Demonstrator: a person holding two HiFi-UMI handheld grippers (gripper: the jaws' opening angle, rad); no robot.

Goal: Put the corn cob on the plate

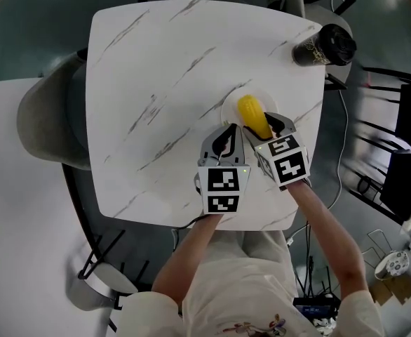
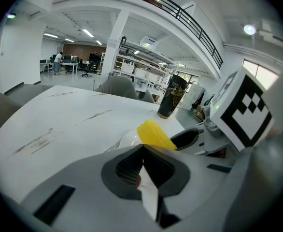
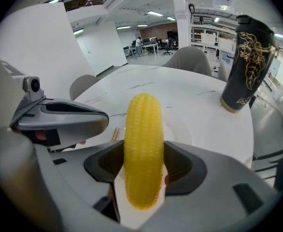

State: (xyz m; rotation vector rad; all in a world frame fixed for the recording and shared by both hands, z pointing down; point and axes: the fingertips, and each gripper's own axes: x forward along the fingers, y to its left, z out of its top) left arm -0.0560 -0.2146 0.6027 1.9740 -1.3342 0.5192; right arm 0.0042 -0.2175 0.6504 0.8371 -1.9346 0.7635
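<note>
Our right gripper [image 1: 271, 126] has its fingers clenched on the corn cob [image 3: 142, 149]. They grip the cob's lower part from both sides, and its rounded tip stands out past them. In the head view the cob lies over the plate [image 1: 228, 108], toward the plate's near edge. We cannot tell whether it touches the plate. Our left gripper [image 1: 227, 137] is just beside the plate's near left rim with its fingers pressed together and nothing between them.

Only the right gripper view shows the grip on the cob itself. The left gripper view shows the cob's yellow end beyond its own fingers. The head view alone shows the whole white desk [image 1: 156, 83], with the black tumbler [image 1: 325, 47] standing well beyond the plate at the desk's far right corner.
</note>
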